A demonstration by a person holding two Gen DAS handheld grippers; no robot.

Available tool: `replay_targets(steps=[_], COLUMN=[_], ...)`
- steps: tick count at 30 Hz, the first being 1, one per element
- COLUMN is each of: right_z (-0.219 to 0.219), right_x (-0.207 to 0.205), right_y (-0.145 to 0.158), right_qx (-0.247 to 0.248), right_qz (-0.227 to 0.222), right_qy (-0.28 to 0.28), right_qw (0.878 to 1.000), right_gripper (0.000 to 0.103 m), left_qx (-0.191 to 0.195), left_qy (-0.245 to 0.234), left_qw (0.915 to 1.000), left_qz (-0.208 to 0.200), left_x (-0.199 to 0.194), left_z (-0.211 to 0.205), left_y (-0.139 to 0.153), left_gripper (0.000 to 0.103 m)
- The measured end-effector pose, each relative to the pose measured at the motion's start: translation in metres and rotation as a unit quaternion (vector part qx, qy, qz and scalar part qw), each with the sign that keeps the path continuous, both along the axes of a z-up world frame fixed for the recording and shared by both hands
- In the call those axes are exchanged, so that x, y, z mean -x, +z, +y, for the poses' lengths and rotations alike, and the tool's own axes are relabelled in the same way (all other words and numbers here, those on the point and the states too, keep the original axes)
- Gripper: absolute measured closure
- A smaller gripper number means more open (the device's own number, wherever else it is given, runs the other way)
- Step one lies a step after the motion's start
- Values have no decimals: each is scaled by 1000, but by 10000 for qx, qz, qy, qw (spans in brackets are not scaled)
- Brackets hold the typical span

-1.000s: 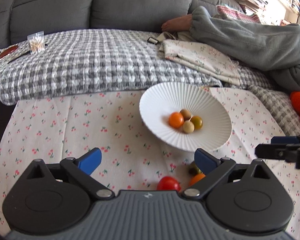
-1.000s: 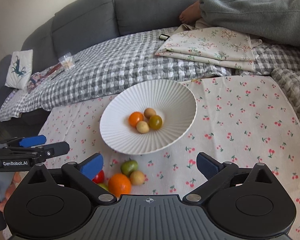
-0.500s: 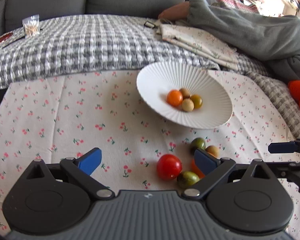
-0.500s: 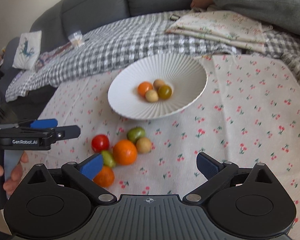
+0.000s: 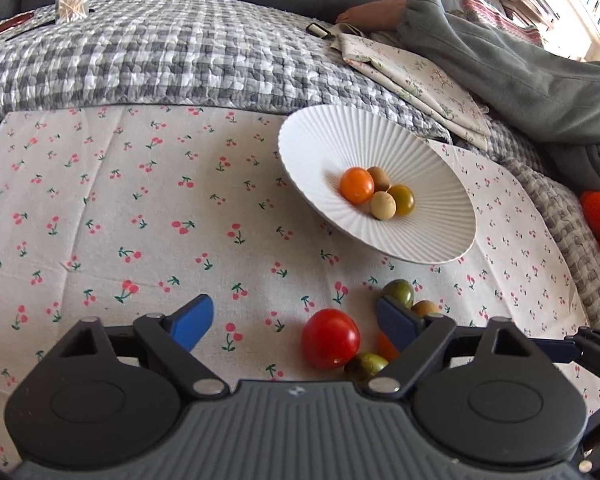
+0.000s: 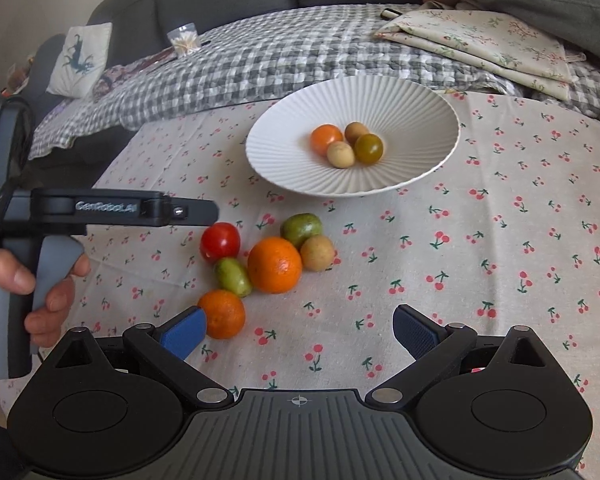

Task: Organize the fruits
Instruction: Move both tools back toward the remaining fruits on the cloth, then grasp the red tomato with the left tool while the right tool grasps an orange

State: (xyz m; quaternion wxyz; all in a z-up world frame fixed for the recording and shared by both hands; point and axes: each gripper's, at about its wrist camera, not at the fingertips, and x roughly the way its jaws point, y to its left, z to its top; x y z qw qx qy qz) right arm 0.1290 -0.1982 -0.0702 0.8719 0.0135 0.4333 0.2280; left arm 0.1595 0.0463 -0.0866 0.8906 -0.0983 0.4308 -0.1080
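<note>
Both tools have come down toward the loose fruit since the earlier frames, so the red tomato (image 5: 330, 338) now sits large between the left tool's (image 5: 291, 322) blue pads. Those jaws have just been closing in, but they do not touch the tomato; the left tool is open around it. In the right wrist view the left tool's black arm reads "GenRobot.AI" in pale letters, and a hand (image 6: 23, 280) grips its grey handle.

On the cherry-print cloth (image 6: 500, 240) over the tabletop, the loose pile lies just in front of the white ribbed bowl (image 6: 400, 96): the tomato, a large orange (image 6: 274, 265), a small orange (image 6: 221, 313), two green fruits (image 6: 232, 276) and (image 6: 301, 228), and a tan one (image 6: 317, 252). The small orange lies just beside the left pad of the right tool (image 6: 300, 330), whose jaws stand wide apart with nothing between them.

Inside the bowl four small fruits touch each other: one orange (image 6: 326, 139), two tan, one olive-green.
</note>
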Motion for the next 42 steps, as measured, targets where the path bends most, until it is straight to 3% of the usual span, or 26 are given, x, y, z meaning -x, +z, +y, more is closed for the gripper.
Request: replay_targets(steps=[6, 8, 10, 14, 18, 37, 40, 42], right_z=[6, 8, 10, 10, 10, 45, 54, 59], right_x=[2, 2, 2, 2, 1, 0, 0, -1], right_y=[-5, -6, -8, -10, -12, -31, -37, -37], right_qx=[38, 52, 65, 77, 33, -304, -269, -325], right_qz=[-50, -42, -48, -42, -22, 100, 106, 78], right_qy=[97, 130, 165, 185, 141, 520, 561, 598], right_qw=[9999, 9999, 9998, 9998, 9999, 9981, 9980, 9977], right_gripper=[2, 2, 2, 2, 2, 5, 11, 26], left_qx=[-167, -239, -230, -468, -441, -471, -536, -529], left_qy=[-174, -218, -272, -417, -387, -234, -235, -227], left_qw=[9997, 9994, 9993, 9980, 9983, 9986, 9983, 9983], left_qz=[73, 97, 146, 5, -30, -63, -74, -91], left_x=[1, 0, 0, 3, 0, 8, 10, 9], left_z=[-13, -16, -18, -24, -20, 9, 11, 12], left_y=[-11, -15, -20, -20, -19, -2, 2, 3], left_gripper=[24, 31, 44, 56, 70, 71, 71, 71])
